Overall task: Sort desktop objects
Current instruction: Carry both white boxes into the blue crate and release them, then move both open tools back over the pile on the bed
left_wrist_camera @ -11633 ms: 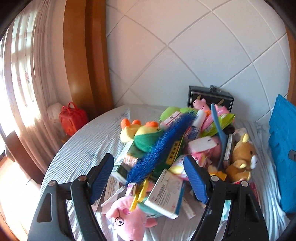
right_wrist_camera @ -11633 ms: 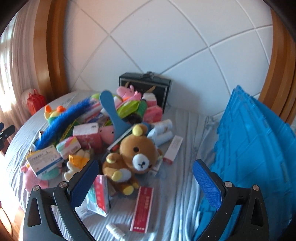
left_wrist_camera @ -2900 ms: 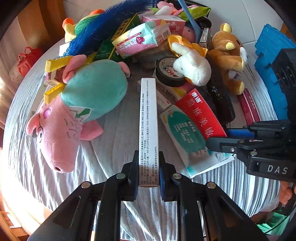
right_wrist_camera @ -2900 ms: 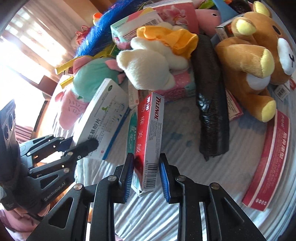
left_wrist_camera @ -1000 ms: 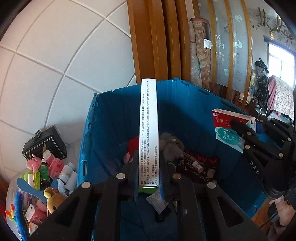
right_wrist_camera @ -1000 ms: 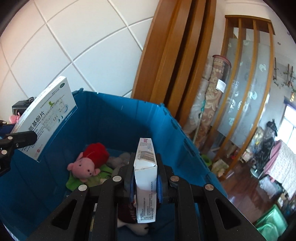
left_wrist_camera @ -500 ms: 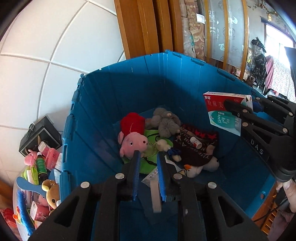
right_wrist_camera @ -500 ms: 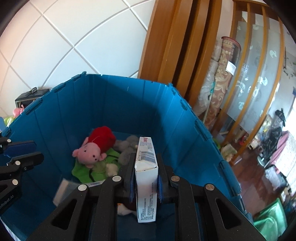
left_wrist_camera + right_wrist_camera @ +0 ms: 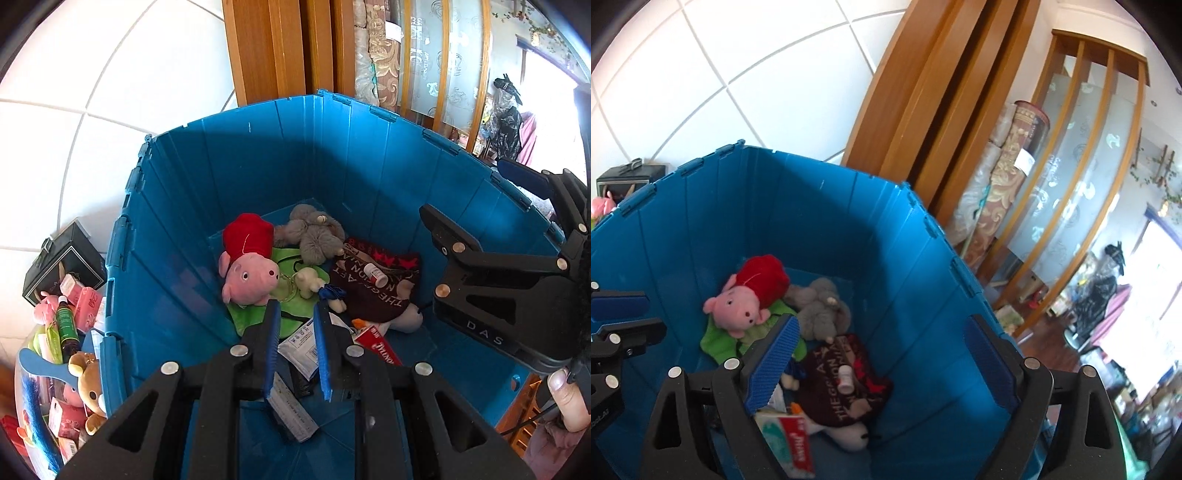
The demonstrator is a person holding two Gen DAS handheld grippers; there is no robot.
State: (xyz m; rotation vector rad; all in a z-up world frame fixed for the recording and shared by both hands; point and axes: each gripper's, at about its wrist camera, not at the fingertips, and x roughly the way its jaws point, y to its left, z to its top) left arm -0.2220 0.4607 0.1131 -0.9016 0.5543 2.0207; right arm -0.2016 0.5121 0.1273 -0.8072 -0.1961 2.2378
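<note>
Both grippers hang side by side, pointing downward. The left gripper (image 9: 294, 347) has its blue pads a narrow gap apart, with nothing between them. The right gripper (image 9: 882, 363) stands wide apart, jaws spread and empty; seen from the left camera it sits just to the right (image 9: 517, 229), with a fingertip of the holding hand (image 9: 565, 395) showing beneath it.

Daylight floods both fisheye views from a window (image 9: 1152, 295) at the right edge, blown out to white glare there. The blue bin (image 9: 258, 166) is brightly lit on its far wall, with a soft dark shadow across its upper inside. Straight lines bow strongly toward the black, vignetted corners; focus is fairly sharp throughout.
</note>
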